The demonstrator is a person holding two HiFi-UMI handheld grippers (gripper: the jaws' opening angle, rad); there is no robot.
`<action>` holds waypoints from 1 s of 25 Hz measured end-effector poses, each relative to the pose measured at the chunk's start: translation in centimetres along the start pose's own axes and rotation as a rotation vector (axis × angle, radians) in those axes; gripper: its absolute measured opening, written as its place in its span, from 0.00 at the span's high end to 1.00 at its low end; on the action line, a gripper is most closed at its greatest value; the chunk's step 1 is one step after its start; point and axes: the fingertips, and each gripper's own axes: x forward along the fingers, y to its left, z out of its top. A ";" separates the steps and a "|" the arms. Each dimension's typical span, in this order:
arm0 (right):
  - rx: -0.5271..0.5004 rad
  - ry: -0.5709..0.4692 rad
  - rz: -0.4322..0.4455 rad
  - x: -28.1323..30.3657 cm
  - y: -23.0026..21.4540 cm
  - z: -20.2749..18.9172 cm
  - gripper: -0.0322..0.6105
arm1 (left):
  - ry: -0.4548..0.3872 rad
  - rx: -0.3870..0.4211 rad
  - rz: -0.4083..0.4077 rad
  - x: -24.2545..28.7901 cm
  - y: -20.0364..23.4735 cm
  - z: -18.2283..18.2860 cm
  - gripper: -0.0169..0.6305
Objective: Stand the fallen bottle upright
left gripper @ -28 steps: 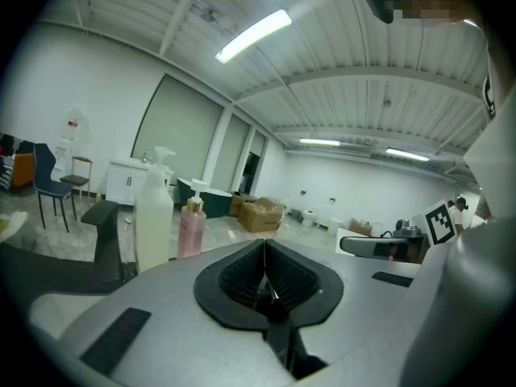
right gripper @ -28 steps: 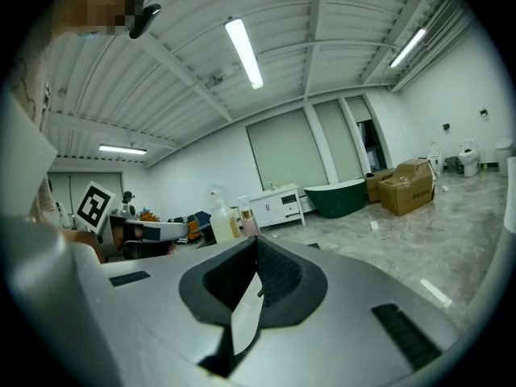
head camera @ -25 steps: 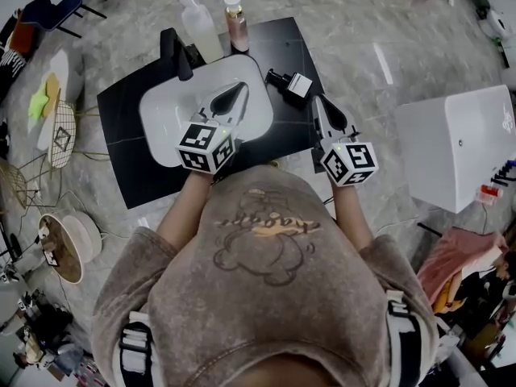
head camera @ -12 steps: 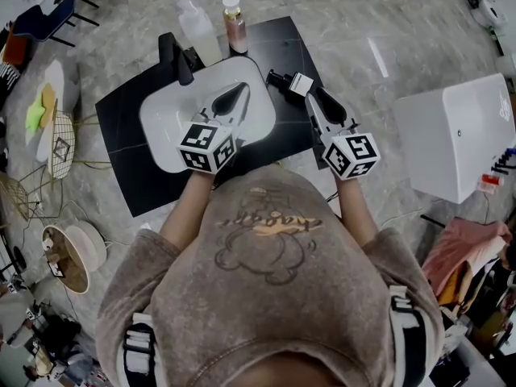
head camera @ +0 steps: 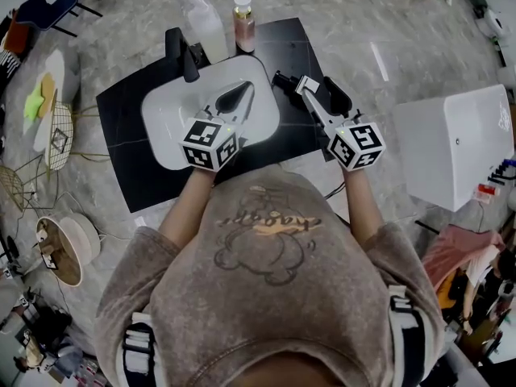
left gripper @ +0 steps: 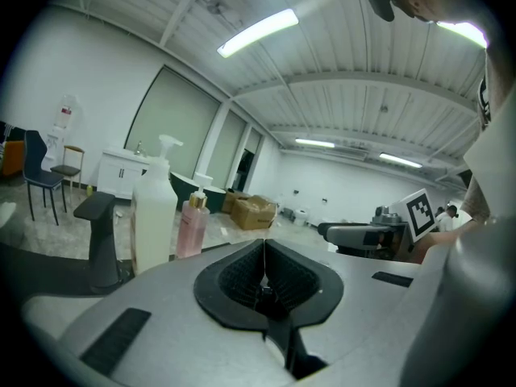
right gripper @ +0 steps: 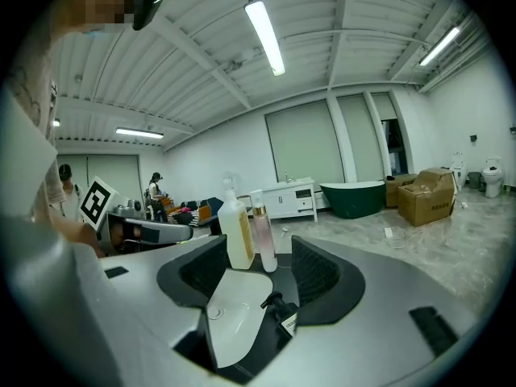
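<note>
A small black pump bottle (head camera: 283, 80) with a white label lies on its side on the black slab (head camera: 145, 168), just right of the white basin (head camera: 165, 123). My right gripper (head camera: 317, 88) reaches it with jaws opening. In the right gripper view the bottle (right gripper: 284, 317) lies low between the spread jaws of that gripper (right gripper: 258, 276), and the pads do not press on it. My left gripper (head camera: 236, 93) hovers over the basin, shut and empty; the left gripper view shows its pads (left gripper: 264, 268) closed together.
A tall translucent white bottle (head camera: 205, 27) and a pink bottle (head camera: 243, 21) stand upright at the slab's far edge, beside a black faucet (head camera: 181, 51). A white box (head camera: 459, 143) sits on the floor to the right. A wire basket (head camera: 60, 139) stands at the left.
My right gripper has moved forward up to the fallen bottle and its jaws have gone from shut to spread. The left gripper has stayed over the basin.
</note>
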 end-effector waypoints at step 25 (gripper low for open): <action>-0.185 0.425 0.307 10.0 -1.5 -6.8 0.30 | 0.022 -0.018 0.037 0.3 1.2 -1.1 0.94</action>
